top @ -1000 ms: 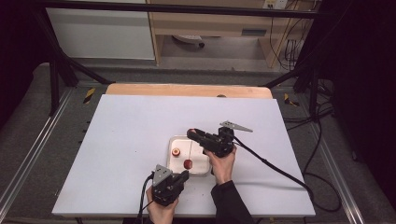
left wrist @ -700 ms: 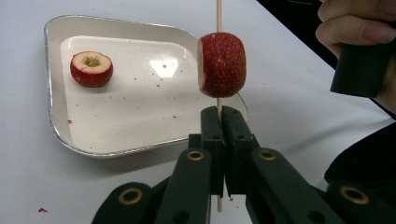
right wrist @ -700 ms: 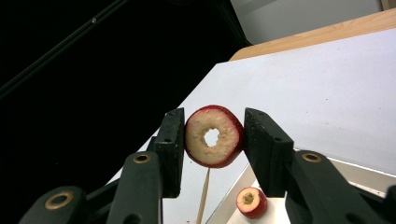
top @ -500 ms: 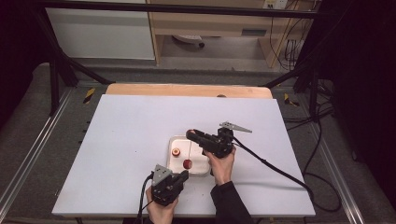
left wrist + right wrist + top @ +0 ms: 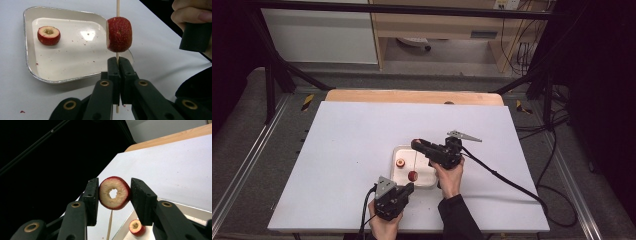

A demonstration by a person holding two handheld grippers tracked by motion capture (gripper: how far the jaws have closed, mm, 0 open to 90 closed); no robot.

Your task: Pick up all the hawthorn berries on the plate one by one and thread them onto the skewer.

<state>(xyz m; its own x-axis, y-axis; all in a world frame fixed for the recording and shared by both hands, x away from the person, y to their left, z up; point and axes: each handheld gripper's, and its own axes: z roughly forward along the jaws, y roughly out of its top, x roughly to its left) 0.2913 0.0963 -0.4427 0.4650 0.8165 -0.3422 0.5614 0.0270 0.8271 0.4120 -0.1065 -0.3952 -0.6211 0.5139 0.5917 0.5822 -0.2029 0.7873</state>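
Observation:
My left gripper (image 5: 117, 67) is shut on a thin wooden skewer (image 5: 117, 7) that stands upright, with a red cored fruit (image 5: 119, 34) threaded on it just above the jaws. My right gripper (image 5: 114, 195) is shut on a second cored red fruit (image 5: 110, 201), whose hole faces the camera, directly above the skewer's tip (image 5: 110, 225). In the high view the left gripper (image 5: 408, 188) sits at the tray's near edge and the right gripper (image 5: 417, 145) hovers over the tray. A third cored fruit (image 5: 49, 35) lies in the white tray (image 5: 27, 50).
The tray (image 5: 428, 181) rests near the front middle of the white table (image 5: 352, 150). Black cables (image 5: 507, 180) trail off to the right. A wooden board edge (image 5: 412, 96) runs along the table's far side.

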